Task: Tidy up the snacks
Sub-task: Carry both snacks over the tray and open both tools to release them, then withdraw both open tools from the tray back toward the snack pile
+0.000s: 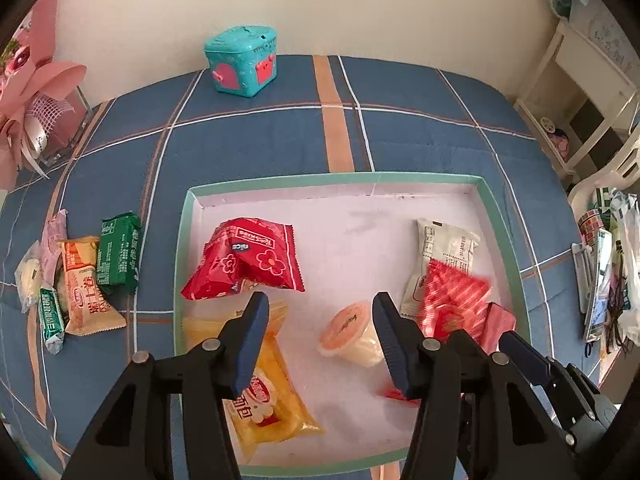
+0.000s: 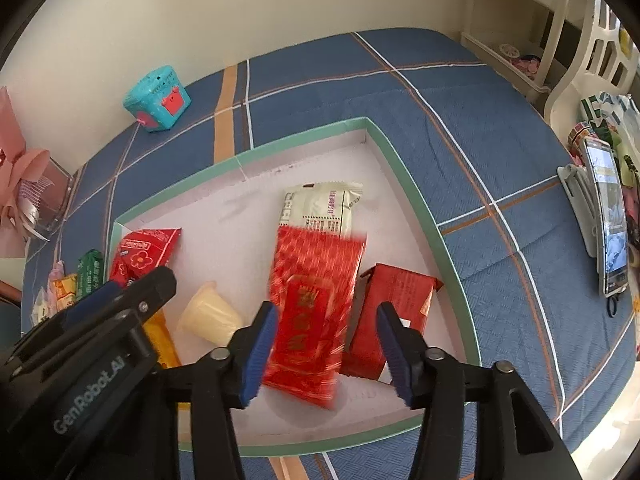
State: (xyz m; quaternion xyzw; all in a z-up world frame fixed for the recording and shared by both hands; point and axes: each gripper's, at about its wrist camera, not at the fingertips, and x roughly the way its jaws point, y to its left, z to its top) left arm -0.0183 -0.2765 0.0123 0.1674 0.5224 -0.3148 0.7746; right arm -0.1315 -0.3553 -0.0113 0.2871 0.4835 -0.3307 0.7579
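Observation:
A shallow white tray with a green rim point(image 1: 186, 240) lies on the blue checked cloth. In it are a red flower-print packet point(image 1: 248, 260), a yellow bread packet point(image 1: 272, 400), a jelly cup point(image 1: 352, 332), a white packet point(image 1: 440, 256) and a red box point(image 2: 392, 320). My left gripper point(image 1: 322, 304) hangs open over the tray, the jelly cup just beyond its jaws. My right gripper point(image 2: 327, 312) is open too. A blurred red patterned packet point(image 2: 316, 300) lies between and below its jaws, untouched by the pads.
Several loose snacks, among them a green packet point(image 1: 118, 256) and an orange one point(image 1: 82, 284), lie on the cloth left of the tray. A teal toy box point(image 1: 242, 62) stands by the wall, pink ribbons point(image 1: 32, 112) at far left, a phone on a stand point(image 2: 608, 216) at right.

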